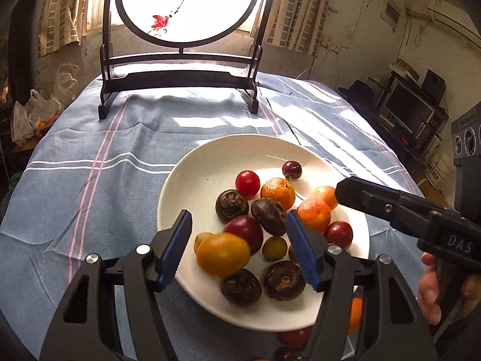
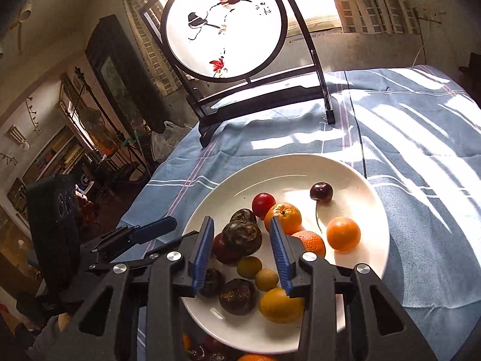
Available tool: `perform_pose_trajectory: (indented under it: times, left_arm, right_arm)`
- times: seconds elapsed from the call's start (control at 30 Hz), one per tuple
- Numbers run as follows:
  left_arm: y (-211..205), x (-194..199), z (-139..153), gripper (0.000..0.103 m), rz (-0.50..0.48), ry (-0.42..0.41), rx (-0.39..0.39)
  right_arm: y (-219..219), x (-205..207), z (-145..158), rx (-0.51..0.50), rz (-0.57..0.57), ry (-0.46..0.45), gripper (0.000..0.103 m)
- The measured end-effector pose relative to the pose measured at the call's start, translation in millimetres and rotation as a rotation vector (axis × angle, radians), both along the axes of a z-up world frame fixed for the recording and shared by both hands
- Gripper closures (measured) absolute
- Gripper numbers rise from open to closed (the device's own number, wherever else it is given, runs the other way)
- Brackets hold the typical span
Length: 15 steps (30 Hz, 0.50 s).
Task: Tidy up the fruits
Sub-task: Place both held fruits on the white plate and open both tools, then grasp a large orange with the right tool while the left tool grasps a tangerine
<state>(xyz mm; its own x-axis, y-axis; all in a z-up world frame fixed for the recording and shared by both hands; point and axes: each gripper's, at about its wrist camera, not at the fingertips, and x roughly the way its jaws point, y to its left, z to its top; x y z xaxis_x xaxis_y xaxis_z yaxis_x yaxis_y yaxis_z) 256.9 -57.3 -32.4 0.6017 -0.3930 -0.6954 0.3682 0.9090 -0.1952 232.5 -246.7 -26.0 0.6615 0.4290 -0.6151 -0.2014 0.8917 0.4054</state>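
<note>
A white plate (image 1: 192, 180) (image 2: 345, 174) on the blue tablecloth holds several fruits: small oranges (image 1: 278, 192) (image 2: 343, 233), red fruits (image 1: 247, 183) (image 2: 263, 205), a dark cherry (image 1: 291, 169) (image 2: 321, 192), dark brown water chestnuts (image 1: 268, 216) (image 2: 242, 237), a yellow-orange fruit (image 1: 223, 254) (image 2: 281, 305) and small green-yellow ones (image 1: 274, 248) (image 2: 249, 266). My left gripper (image 1: 239, 248) is open above the plate's near side, empty. My right gripper (image 2: 242, 249) is open over the fruits, empty; it shows at the right in the left wrist view (image 1: 390, 207).
A dark wooden stand with a round painted screen (image 1: 186, 3) (image 2: 224, 24) stands at the table's far edge. More fruits (image 1: 354, 316) (image 2: 255, 356) lie below the plate's near rim. Shelves and a speaker (image 1: 466, 138) stand to the right.
</note>
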Motion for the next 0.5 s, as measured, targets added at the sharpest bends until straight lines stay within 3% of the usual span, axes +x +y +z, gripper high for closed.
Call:
perform_pose_trajectory:
  times: [0.13, 0.37, 0.5]
  left_arm:
    - [12.0, -34.6, 5.3, 0.035, -0.034, -0.023, 0.01]
    - [17.8, -117.6, -27.3, 0.033, -0.165, -0.033, 0.187]
    - [16.6, -134.8, -49.0, 0.037, -0.2, -0.017, 0.256]
  right_arm:
    - [-3.3, -38.7, 3.0, -0.039, 0.017, -0.023, 0.064]
    - [-24.1, -122.4, -14.4, -0.059, 0.004, -0.029, 0.064]
    - [-35.0, -151.8, -39.4, -0.021, -0.018, 0.015, 0.064]
